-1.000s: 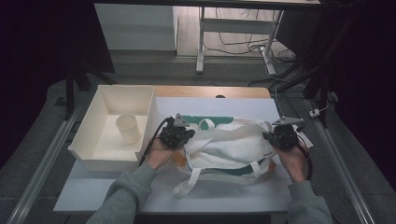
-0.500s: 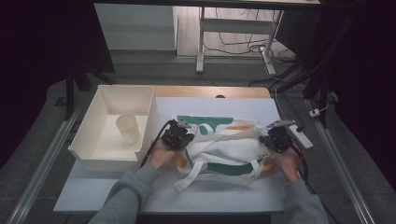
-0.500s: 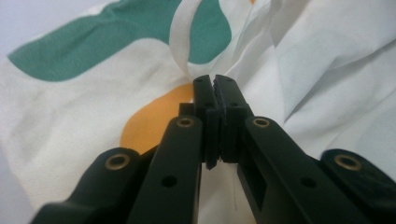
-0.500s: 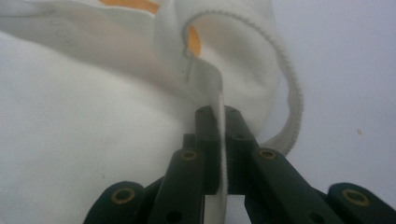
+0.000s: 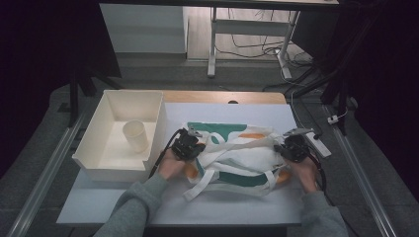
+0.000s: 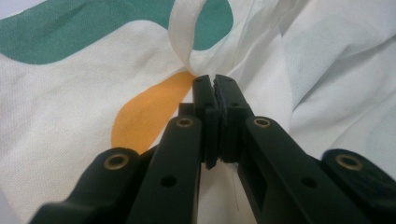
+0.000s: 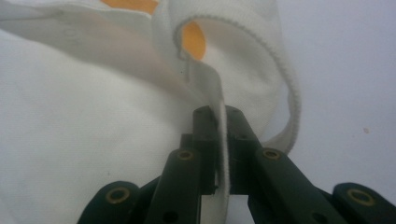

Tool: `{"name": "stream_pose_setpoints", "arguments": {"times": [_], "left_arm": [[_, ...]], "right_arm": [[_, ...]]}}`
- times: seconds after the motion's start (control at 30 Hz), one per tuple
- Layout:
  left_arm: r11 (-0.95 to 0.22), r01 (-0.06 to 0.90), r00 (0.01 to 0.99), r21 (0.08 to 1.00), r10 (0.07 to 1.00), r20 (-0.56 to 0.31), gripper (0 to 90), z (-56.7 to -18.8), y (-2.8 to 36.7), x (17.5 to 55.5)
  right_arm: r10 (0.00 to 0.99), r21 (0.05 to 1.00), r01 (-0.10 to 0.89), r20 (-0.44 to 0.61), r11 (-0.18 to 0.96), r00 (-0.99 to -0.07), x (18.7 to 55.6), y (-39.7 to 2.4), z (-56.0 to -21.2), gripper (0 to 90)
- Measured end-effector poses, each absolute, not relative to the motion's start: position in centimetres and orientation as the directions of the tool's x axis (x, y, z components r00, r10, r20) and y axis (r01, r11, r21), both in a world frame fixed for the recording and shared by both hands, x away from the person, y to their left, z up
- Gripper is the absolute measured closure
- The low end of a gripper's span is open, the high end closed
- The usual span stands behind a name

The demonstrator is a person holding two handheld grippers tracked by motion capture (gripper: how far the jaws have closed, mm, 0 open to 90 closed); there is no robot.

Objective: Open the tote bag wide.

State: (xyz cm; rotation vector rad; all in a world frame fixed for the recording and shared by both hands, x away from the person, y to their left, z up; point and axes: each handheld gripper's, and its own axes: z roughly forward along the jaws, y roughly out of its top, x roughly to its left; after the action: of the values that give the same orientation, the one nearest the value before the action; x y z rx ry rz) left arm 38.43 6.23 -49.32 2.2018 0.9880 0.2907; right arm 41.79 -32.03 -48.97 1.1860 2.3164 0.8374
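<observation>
On white table (image 5: 247,207), left gripper (image 5: 188,144) clamped on tote bag (image 5: 237,155) cloth, right gripper (image 5: 293,146) pinching bag edge, tray (image 5: 129,100) at left.

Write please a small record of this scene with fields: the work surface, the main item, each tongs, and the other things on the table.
surface: white table
main item: cloth bag, white with green and orange shapes, lying crumpled on the table, straps loose
left tongs: shut on the bag's cloth at its left side
right tongs: shut on a fold of the bag's edge at its right side
other things: white bin left of the bag; pale cup standing upright inside the bin
</observation>
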Motion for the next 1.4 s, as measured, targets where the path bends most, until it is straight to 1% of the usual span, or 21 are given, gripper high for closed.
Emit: {"name": "stream_pose_setpoints", "arguments": {"times": [0.2, 0.27, 0.33, 0.4, 0.47, 0.6, 0.7, 0.83, 0.97, 1.1, 1.2, 1.4], "left_arm": [[-0.467, 0.565, 0.687, 0.680, 0.723, -0.074, 86.3, -49.3, 6.3, 38.4], [-0.468, 0.556, 0.692, 0.687, 0.719, -0.070, 83.0, -49.2, 6.3, 38.2], [-0.475, 0.544, 0.703, 0.692, 0.708, -0.067, 75.5, -49.0, 6.2, 38.0], [-0.478, 0.534, 0.707, 0.698, 0.705, -0.058, 74.0, -48.8, 6.1, 37.8], [-0.473, 0.525, 0.709, 0.708, 0.703, -0.057, 71.9, -48.5, 6.1, 37.6], [-0.449, 0.509, 0.711, 0.734, 0.700, -0.065, 63.3, -47.6, 6.5, 37.2], [-0.418, 0.494, 0.713, 0.762, 0.697, -0.079, 57.6, -46.8, 6.8, 36.7], [-0.404, 0.468, 0.722, 0.786, 0.688, -0.077, 52.6, -45.6, 6.9, 36.1], [-0.387, 0.448, 0.730, 0.806, 0.678, -0.080, 50.7, -44.8, 7.0, 35.7], [-0.399, 0.433, 0.741, 0.809, 0.668, -0.067, 49.3, -44.3, 6.8, 35.6], [-0.415, 0.431, 0.749, 0.801, 0.660, -0.060, 48.0, -44.1, 6.4, 35.9], [-0.461, 0.438, 0.769, 0.772, 0.637, -0.056, 46.6, -44.6, 5.0, 37.2]], "right_arm": [[0.826, 0.675, 0.580, -0.077, 0.455, -0.559, 41.6, -32.1, -48.7, 82.6], [0.825, 0.680, 0.578, -0.070, 0.451, -0.560, 41.5, -32.1, -48.4, 77.6], [0.828, 0.698, 0.567, -0.068, 0.438, -0.557, 41.0, -32.0, -47.9, 68.6], [0.836, 0.731, 0.551, -0.047, 0.402, -0.547, 40.2, -32.1, -46.9, 62.2], [0.837, 0.767, 0.523, -0.033, 0.372, -0.547, 39.1, -32.2, -45.7, 57.4], [0.825, 0.800, 0.481, -0.032, 0.360, -0.564, 37.2, -32.0, -43.8, 50.8], [0.790, 0.809, 0.447, -0.032, 0.380, -0.612, 35.7, -31.1, -42.8, 48.9], [0.730, 0.805, 0.421, -0.021, 0.418, -0.683, 34.1, -29.5, -42.6, 48.0], [0.670, 0.793, 0.401, -0.011, 0.458, -0.742, 32.8, -28.0, -42.7, 47.6], [0.620, 0.780, 0.390, 0.003, 0.490, -0.785, 31.8, -26.4, -43.3, 46.9], [0.572, 0.765, 0.367, -0.003, 0.529, -0.820, 31.2, -25.1, -43.6, 46.2], [0.498, 0.751, 0.335, 0.010, 0.569, -0.867, 30.2, -22.9, -44.2, 46.0]]}}
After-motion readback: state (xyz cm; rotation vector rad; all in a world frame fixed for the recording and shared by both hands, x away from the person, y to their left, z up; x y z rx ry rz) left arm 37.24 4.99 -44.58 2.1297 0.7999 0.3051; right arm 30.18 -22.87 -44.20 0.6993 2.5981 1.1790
